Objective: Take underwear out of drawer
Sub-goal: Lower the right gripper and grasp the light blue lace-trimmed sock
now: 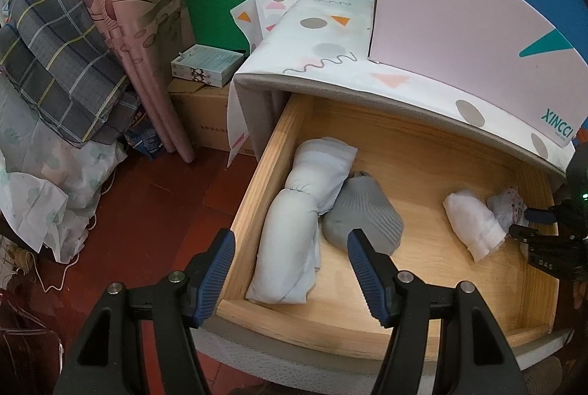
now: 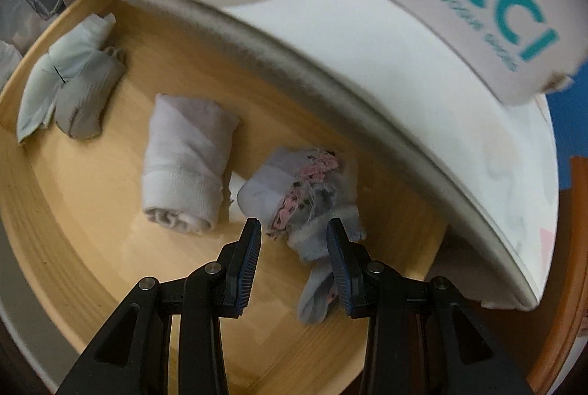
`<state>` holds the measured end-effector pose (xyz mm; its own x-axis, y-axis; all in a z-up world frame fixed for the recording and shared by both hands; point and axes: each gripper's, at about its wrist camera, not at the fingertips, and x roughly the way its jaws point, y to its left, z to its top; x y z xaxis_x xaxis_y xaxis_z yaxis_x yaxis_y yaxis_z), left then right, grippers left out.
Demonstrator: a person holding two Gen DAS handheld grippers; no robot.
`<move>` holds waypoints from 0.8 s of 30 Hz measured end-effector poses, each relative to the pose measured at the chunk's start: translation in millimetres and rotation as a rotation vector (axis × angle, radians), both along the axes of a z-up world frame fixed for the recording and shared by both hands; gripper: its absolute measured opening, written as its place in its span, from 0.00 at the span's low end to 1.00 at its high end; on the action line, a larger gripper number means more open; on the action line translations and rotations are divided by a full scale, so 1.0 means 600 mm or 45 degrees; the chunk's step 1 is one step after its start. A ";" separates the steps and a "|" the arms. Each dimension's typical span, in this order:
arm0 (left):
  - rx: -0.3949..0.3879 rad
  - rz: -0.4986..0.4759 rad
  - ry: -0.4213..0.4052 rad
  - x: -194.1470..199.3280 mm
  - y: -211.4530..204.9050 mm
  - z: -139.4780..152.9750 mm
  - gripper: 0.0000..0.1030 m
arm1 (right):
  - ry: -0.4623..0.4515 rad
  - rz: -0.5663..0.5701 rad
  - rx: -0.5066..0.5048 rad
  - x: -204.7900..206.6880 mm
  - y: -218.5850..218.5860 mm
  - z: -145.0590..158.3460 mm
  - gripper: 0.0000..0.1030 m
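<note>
While my right gripper (image 2: 294, 229) hangs over the right end of the open drawer (image 1: 257, 182), the floral underwear (image 2: 294, 189) lies just beyond its fingertips and partly between them. Its jaws stand part-way apart, one on each side of the bundle's near, trailing end; I cannot see either pad pressing on the cloth, so I judge nothing is pinched yet. The bundle is a loose roll with a pink lace edge, and its long axis runs roughly away from me toward the cabinet, so the fingers already straddle it across the narrow way. By my reckoning the coming move is a short drop straight down and a squeeze.

My left gripper (image 1: 290, 240) is spread and holds nothing. It hovers over the drawer's left front corner, above the long pale blue roll (image 1: 294, 218) and the grey ribbed roll (image 1: 364, 218), well apart from the floral piece. So the right hand is plainly the nearer one.

From the left wrist I get the whole drawer: the white roll (image 1: 474, 226) beside the floral bundle at the right end, my right gripper coming in at the picture's right edge, the pink box (image 1: 459, 38) on the cabinet top, and the curtain (image 1: 139, 27) and bedding on the floor side. It does not show the lace or how my right fingers sit about the cloth. The right wrist view shows exactly that, though slightly blurred.
</note>
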<state>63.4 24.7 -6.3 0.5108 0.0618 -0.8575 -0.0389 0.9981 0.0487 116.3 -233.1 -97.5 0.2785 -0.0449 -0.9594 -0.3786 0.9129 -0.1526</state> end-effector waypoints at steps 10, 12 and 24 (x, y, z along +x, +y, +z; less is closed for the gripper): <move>0.001 -0.009 0.009 0.000 -0.003 -0.001 0.63 | 0.035 0.087 -0.076 0.019 0.006 -0.046 0.33; 0.001 -0.009 0.010 0.000 -0.003 -0.001 0.63 | 0.049 0.086 -0.073 0.017 0.004 -0.055 0.30; -0.002 -0.013 0.010 0.000 -0.003 -0.001 0.63 | 0.235 0.039 0.114 0.011 -0.010 -0.061 0.22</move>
